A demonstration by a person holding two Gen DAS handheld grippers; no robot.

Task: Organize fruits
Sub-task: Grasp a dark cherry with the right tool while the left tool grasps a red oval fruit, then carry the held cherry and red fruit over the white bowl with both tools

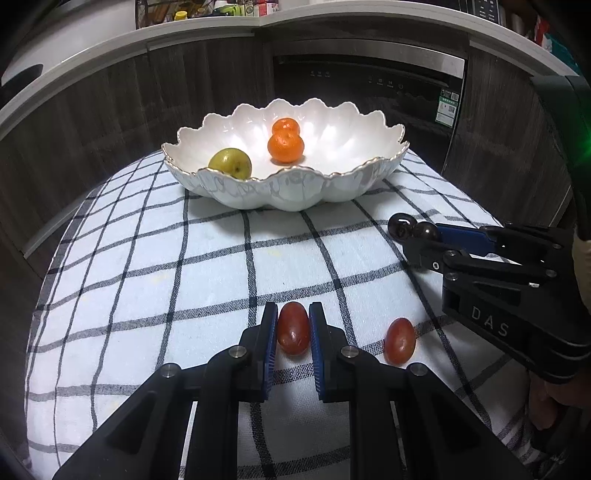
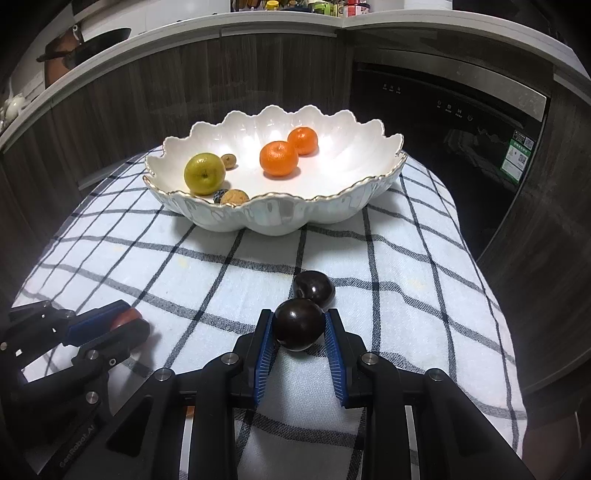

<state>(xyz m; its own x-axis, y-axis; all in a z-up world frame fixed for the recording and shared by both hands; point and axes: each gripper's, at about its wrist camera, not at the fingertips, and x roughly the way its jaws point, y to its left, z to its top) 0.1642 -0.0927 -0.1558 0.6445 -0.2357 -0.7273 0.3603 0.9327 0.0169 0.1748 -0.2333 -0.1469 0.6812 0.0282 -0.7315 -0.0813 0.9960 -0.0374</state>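
Observation:
My left gripper (image 1: pixel 293 314) is shut on a red grape (image 1: pixel 293 328) that rests on the checked cloth (image 1: pixel 147 288). A second red grape (image 1: pixel 399 341) lies loose just to its right. My right gripper (image 2: pixel 299 315) is shut on a dark plum (image 2: pixel 298 324), with another dark plum (image 2: pixel 314 288) just beyond it on the cloth. The white scalloped bowl (image 2: pixel 266 218) stands at the far side and holds a green-yellow pear (image 2: pixel 204 173), two oranges (image 2: pixel 279 158) and several small nuts (image 2: pixel 234 196). The right gripper (image 1: pixel 417 232) also shows in the left wrist view.
The cloth covers a small table whose edges drop off on the left and right. Dark wood cabinets and a built-in black appliance (image 2: pixel 461 122) stand behind it. A counter (image 1: pixel 184 29) above carries bottles and jars.

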